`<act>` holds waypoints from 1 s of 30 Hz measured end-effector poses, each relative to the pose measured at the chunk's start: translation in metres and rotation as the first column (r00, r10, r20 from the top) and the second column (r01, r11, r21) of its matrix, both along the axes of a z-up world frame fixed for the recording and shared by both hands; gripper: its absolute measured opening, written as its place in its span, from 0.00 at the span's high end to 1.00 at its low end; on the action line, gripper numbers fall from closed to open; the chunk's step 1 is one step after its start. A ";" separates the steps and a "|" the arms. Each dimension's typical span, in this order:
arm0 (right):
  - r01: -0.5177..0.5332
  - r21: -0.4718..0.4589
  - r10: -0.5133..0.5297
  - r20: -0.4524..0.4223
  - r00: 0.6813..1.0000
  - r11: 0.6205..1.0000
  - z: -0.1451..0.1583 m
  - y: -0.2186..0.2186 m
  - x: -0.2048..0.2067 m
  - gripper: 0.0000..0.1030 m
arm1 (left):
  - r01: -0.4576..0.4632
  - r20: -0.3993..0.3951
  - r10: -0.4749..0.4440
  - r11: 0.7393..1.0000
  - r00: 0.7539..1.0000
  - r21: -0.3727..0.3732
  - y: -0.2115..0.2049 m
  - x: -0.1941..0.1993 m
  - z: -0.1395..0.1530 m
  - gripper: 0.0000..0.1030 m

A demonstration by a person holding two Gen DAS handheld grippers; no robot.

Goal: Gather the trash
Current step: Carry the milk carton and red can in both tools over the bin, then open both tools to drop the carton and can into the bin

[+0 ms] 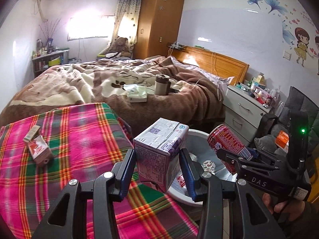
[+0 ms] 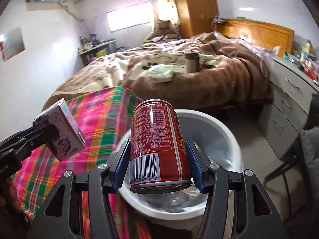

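Left wrist view. My left gripper [image 1: 157,165] has its fingers [image 1: 125,171] clamped on the sides of a purple-and-white drink carton [image 1: 159,145], held up over the edge of the table [image 1: 79,159], which is covered in pink, green and orange plaid cloth. Just behind and to the right of the carton I see a white trash bin [image 1: 199,135] on the floor, with printed wrappers lying inside. On the cloth at far left: one crumpled brown-and-red carton [image 1: 39,151], and touching its far end one small beige pack [image 1: 31,134]. At right, my right gripper [image 1: 235,155] holds a red can [image 1: 227,143] tilted above the bin (a hand shows at its grip, lower right). Behind: a bed [image 1: 119,83] with a brown blanket, carrying a tissue pack [image 1: 136,94] and an upright flask [image 1: 161,84].

Right wrist view. The right gripper [image 2: 158,159] has its blue-padded fingers [image 2: 194,167] pressed to both sides of the red can [image 2: 157,139], barcode facing the camera, directly above the open white trash bin [image 2: 223,127]. At left, the left gripper [image 2: 30,137] carries the drink carton [image 2: 61,131] over the plaid table [image 2: 99,119], beside the bin. Bed [image 2: 179,75] in the background, drawers [image 2: 289,103] at right.
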State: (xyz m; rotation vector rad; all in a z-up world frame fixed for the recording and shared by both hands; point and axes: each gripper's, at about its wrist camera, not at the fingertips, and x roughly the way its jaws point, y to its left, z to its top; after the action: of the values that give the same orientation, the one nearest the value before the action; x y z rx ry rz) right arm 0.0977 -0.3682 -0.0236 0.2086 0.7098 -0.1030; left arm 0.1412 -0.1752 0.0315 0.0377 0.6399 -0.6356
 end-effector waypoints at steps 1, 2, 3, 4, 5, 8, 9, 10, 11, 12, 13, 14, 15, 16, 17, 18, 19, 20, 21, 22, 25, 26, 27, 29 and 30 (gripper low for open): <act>0.012 -0.007 -0.012 -0.012 1.000 1.000 -0.003 -0.003 0.001 0.45 | 0.011 -0.001 -0.011 1.000 1.000 0.002 -0.006 0.000 -0.002 0.56; 0.017 -0.005 -0.017 -0.017 1.000 1.000 -0.005 -0.006 0.001 0.45 | 0.019 -0.004 -0.019 1.000 1.000 0.007 -0.012 -0.001 -0.003 0.56; 0.022 -0.003 -0.022 -0.026 0.999 1.000 -0.007 -0.010 0.001 0.45 | 0.027 -0.004 -0.027 1.000 1.000 0.012 -0.016 -0.001 -0.005 0.56; 0.030 -0.004 -0.030 -0.037 0.999 1.000 -0.010 -0.012 0.003 0.45 | 0.037 -0.007 -0.037 0.999 0.999 0.016 -0.022 -0.001 -0.007 0.56; 0.035 -0.006 -0.036 -0.043 0.998 0.999 -0.011 -0.014 0.004 0.45 | 0.042 -0.012 -0.042 0.999 0.999 0.017 -0.026 0.000 -0.008 0.56; 0.052 0.001 -0.052 -0.055 0.997 0.999 -0.015 -0.023 0.005 0.45 | 0.061 -0.020 -0.060 0.998 0.998 0.017 -0.038 0.002 -0.012 0.56; 0.054 0.002 -0.054 -0.057 0.997 0.999 -0.015 -0.026 0.003 0.45 | 0.069 -0.021 -0.068 0.997 0.997 0.024 -0.043 0.003 -0.014 0.56; 0.060 0.002 -0.060 -0.061 0.996 0.998 -0.016 -0.028 0.002 0.45 | 0.074 -0.023 -0.073 0.997 0.997 0.029 -0.047 0.003 -0.015 0.56; 0.064 0.002 -0.064 -0.062 0.996 0.998 -0.017 -0.031 0.001 0.45 | 0.077 -0.027 -0.076 0.996 0.997 0.033 -0.050 0.004 -0.017 0.56; 0.067 0.003 -0.067 -0.064 0.996 0.998 -0.017 -0.033 0.002 0.45 | 0.080 -0.031 -0.079 0.996 0.996 0.035 -0.053 0.005 -0.018 0.56; 0.071 0.007 -0.070 -0.068 0.995 0.997 -0.018 -0.036 0.002 0.45 | 0.086 -0.037 -0.085 0.996 0.996 0.036 -0.058 0.007 -0.020 0.56; 0.074 0.009 -0.073 -0.068 0.995 0.997 -0.018 -0.038 0.002 0.45 | 0.090 -0.041 -0.088 0.995 0.995 0.038 -0.060 0.008 -0.021 0.56; 0.073 0.008 -0.073 -0.069 0.995 0.997 -0.018 -0.039 0.002 0.45 | 0.095 -0.042 -0.093 0.995 0.995 0.041 -0.064 0.009 -0.022 0.56; 0.075 0.006 -0.074 -0.074 0.994 0.997 -0.019 -0.040 0.002 0.45 | 0.097 -0.043 -0.095 0.994 0.994 0.044 -0.067 0.009 -0.023 0.56; 0.075 0.005 -0.074 -0.076 0.994 0.997 -0.020 -0.040 0.003 0.45 | 0.099 -0.047 -0.097 0.994 0.994 0.048 -0.069 0.010 -0.024 0.56; 0.073 0.004 -0.073 -0.078 0.994 0.997 -0.020 -0.042 0.004 0.45 | 0.102 -0.049 -0.100 0.993 0.994 0.052 -0.072 0.010 -0.024 0.56; 0.074 0.002 -0.073 -0.083 0.994 0.997 -0.021 -0.043 0.005 0.45 | 0.106 -0.051 -0.104 0.993 0.993 0.052 -0.073 0.010 -0.025 0.56; 0.077 -0.002 -0.076 -0.090 0.993 0.997 -0.022 -0.044 0.006 0.45 | 0.107 -0.053 -0.104 0.993 0.993 0.054 -0.074 0.011 -0.026 0.56; 0.077 -0.005 -0.077 -0.096 0.992 0.997 -0.023 -0.044 0.006 0.45 | 0.107 -0.052 -0.104 0.992 0.993 0.059 -0.076 0.011 -0.027 0.55; 0.076 -0.006 -0.076 -0.098 0.992 0.997 -0.024 -0.044 0.007 0.45 | 0.107 -0.052 -0.104 0.992 0.993 0.062 -0.077 0.011 -0.027 0.53; 0.072 -0.006 -0.073 -0.091 0.993 0.997 -0.022 -0.045 0.006 0.44 | 0.106 -0.072 -0.102 0.993 0.992 0.051 -0.079 0.014 -0.030 0.42; 0.074 -0.010 -0.075 -0.088 0.993 0.997 -0.022 -0.045 0.006 0.40 | 0.107 -0.075 -0.103 0.993 0.992 0.043 -0.078 0.015 -0.030 0.42; 0.076 -0.014 -0.077 -0.086 0.993 0.997 -0.021 -0.046 0.006 0.38 | 0.108 -0.075 -0.105 0.993 0.992 0.039 -0.077 0.015 -0.030 0.42; 0.080 -0.020 -0.082 -0.084 0.993 0.997 -0.020 -0.046 0.006 0.36 | 0.098 -0.067 -0.096 0.994 0.993 0.038 -0.075 0.014 -0.028 0.42; 0.081 -0.018 -0.082 -0.083 0.993 0.997 -0.020 -0.046 0.005 0.36 | 0.097 -0.065 -0.094 0.995 0.993 0.037 -0.074 0.014 -0.027 0.41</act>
State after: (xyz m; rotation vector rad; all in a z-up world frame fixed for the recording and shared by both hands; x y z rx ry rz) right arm 0.1028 -0.4144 -0.0435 0.2204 0.7839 -0.1956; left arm 0.1552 -0.2488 0.0042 0.0865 0.7156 -0.7186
